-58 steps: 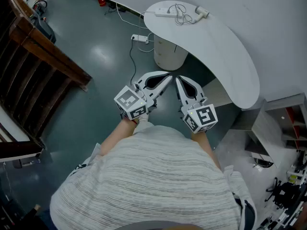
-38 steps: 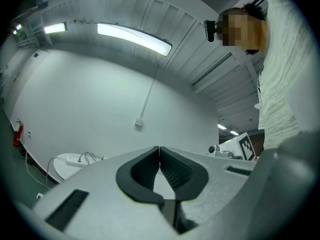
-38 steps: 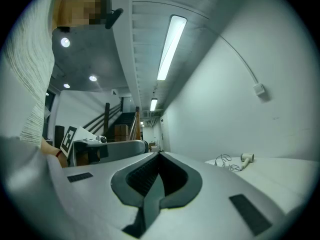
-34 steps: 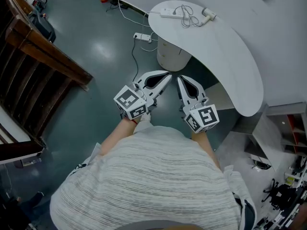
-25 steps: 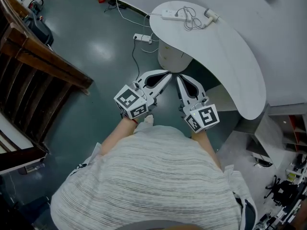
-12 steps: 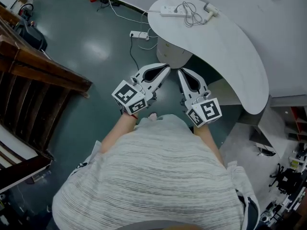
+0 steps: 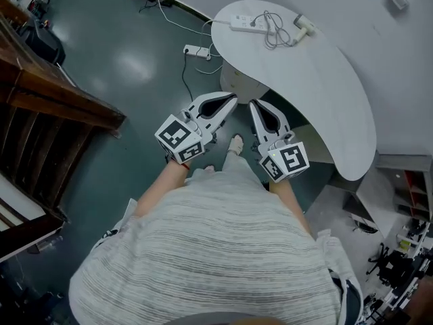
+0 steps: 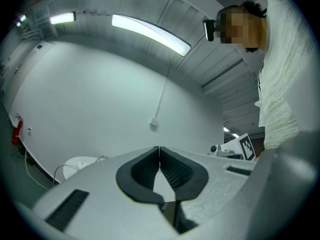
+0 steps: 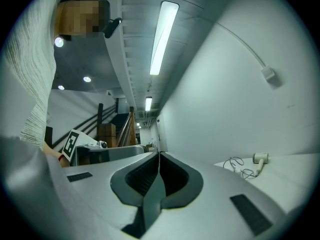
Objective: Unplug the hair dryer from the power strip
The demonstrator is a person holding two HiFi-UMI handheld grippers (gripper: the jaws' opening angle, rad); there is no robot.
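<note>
Left gripper [image 7: 232,101], right gripper [image 7: 253,105] (both closed, empty)

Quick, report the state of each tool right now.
Left tool: closed, holding nothing.
Right tool: closed, holding nothing.

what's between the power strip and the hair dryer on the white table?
A loose tangle of white cord lies between the power strip and the hair dryer, and otherwise only bare table. The head view shows it best.

White curved table [image 7: 325,80], wooden stair railing [image 7: 61,103], teal floor [image 7: 135,120]
</note>
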